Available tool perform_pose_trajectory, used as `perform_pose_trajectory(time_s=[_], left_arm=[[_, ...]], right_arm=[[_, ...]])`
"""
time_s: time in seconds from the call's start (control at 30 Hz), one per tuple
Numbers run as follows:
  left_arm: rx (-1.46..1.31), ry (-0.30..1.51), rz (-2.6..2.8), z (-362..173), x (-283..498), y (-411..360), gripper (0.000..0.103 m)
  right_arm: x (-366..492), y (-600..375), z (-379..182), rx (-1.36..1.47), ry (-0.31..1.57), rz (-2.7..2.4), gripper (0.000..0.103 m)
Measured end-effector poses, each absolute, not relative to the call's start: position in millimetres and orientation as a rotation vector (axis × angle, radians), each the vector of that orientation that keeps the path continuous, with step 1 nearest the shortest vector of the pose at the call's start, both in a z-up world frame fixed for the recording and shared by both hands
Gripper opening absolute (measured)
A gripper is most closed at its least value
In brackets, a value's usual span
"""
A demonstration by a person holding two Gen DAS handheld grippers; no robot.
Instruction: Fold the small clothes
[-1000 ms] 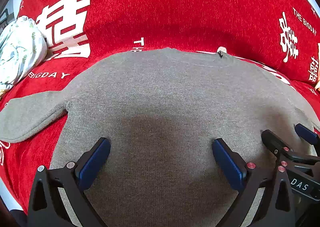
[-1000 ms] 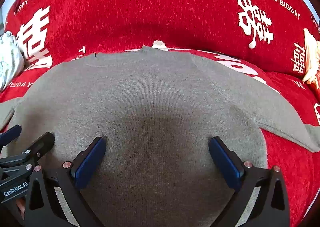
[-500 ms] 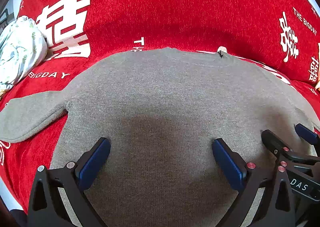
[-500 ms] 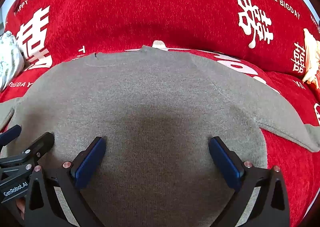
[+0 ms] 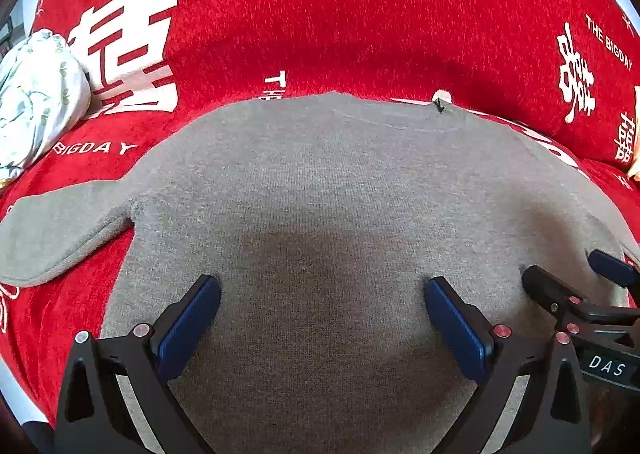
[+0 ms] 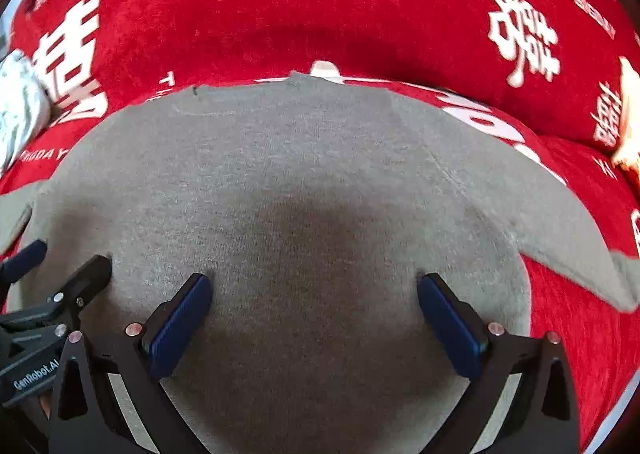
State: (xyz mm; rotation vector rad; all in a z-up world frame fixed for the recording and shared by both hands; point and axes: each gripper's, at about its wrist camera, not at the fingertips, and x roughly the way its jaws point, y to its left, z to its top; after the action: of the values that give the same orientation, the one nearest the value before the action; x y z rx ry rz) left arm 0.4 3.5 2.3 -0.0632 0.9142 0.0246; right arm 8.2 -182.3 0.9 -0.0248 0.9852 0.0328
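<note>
A small grey knit sweater (image 5: 320, 181) lies flat on a red sofa cover, neckline far, hem near; it also shows in the right wrist view (image 6: 304, 173). Its left sleeve (image 5: 60, 230) sticks out to the left and its right sleeve (image 6: 572, 246) to the right. My left gripper (image 5: 322, 294) is open over the lower body of the sweater, holding nothing. My right gripper (image 6: 314, 292) is open over the same area, just to the right, holding nothing. Each gripper shows at the edge of the other's view.
The red cover (image 5: 340, 13) with white lettering spreads all round the sweater. A bundled pale floral cloth (image 5: 36, 101) lies at the far left. A cream-coloured object (image 6: 630, 121) sits at the far right edge.
The right wrist view has shifted slightly and blurred, so the right gripper has begun to move. The left gripper and the sweater have not moved.
</note>
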Motion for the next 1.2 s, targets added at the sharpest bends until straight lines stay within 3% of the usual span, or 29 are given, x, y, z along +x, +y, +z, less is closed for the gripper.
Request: perform_pose_trajectory(time_s=[0.13,0.33,0.47,0.73,1.07,1.2], left_arm=[[-0.008,0.994,-0.060,18,1,9,0.102],[-0.088,0.892,0.031,95,-18,69,0.102],[-0.139,0.886,0.021,119,-26,86,0.102],[0.065,0.937,-0.009,71,-29,6,0.102],[0.151,0.886,-0.010,57,-13,-40,0.102],[0.182,0.929,-0.018,52,0,-50,0.102]], right_arm=[[1,-186,24,0.109,1.024,0.158,0.103],[-34,-191,129,0.371,0.773,0.302,0.103],[-43,-181,167,0.317,0.686,0.308,0.103],[-35,-190,97,0.091,0.819,0.149,0.103],[-26,-253,64,0.309,0.836,0.015,0.103],[-12,-257,57,0.246,0.912,-0.035,0.103]])
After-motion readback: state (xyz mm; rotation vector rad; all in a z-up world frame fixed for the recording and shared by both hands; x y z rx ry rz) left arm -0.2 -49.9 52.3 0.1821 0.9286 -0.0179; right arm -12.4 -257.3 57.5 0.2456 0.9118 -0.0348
